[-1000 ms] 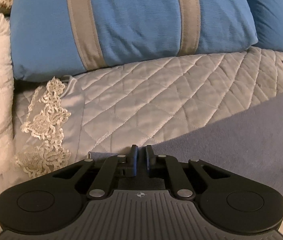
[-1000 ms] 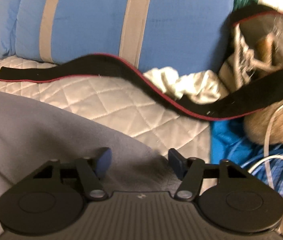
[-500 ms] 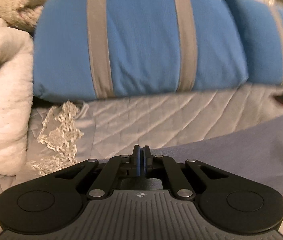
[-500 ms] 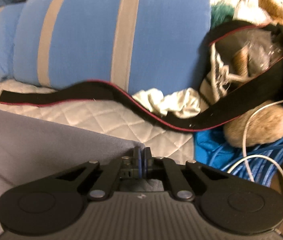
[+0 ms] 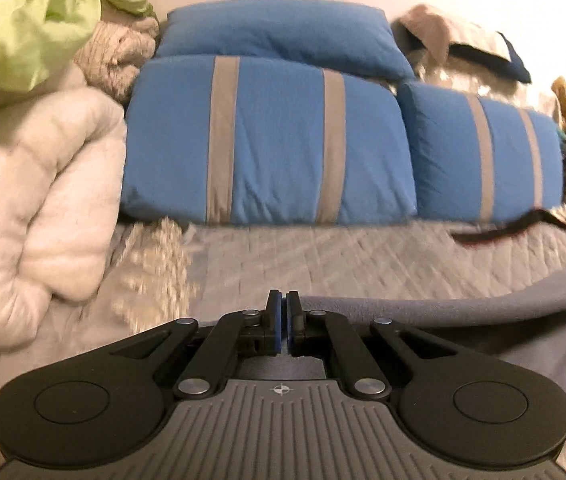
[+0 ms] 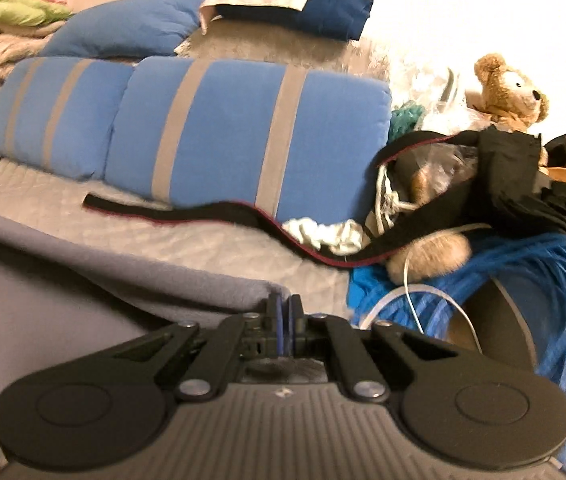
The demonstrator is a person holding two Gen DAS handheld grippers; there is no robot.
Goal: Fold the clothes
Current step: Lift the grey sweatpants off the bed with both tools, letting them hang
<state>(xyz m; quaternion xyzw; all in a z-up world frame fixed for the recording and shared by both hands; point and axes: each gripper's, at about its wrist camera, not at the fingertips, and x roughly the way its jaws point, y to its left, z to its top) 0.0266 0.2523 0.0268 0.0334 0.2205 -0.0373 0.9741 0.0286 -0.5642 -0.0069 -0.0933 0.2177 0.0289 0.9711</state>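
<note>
The left gripper (image 5: pixel 283 304) has its jaws pressed together on the edge of a grey garment (image 5: pixel 483 308), which stretches away to the right as a raised, taut fold above the bed. The right gripper (image 6: pixel 284 307) is likewise pinched tight on the other end of the same grey garment (image 6: pixel 83 280), whose cloth runs off to the left from the jaws and fills the lower left of that view. Beneath the garment lies a pale quilted bedcover (image 5: pixel 323 256) with diamond stitching, and a patch of cream lace (image 5: pixel 155 264) sits on it to the left, blurred. Behind the cover, two blue pillows with grey stripes (image 5: pixel 267 140) lie side by side, with a plain blue pillow (image 5: pixel 283 36) resting behind them. A bulky white duvet (image 5: pixel 31 200) is heaped at the left, with a lime-green cloth (image 5: pixel 23 16) piled above it. From the right wrist view, a black strap with red edging (image 6: pixel 203 216) snakes across the cover in front of the pillows toward a black bag (image 6: pixel 523 184). A teddy bear (image 6: pixel 511 88) sits behind that bag, and a coil of blue cable (image 6: pixel 523 292) lies near the right edge, with a crumpled white cloth (image 6: pixel 323 236) just beside the strap.
</note>
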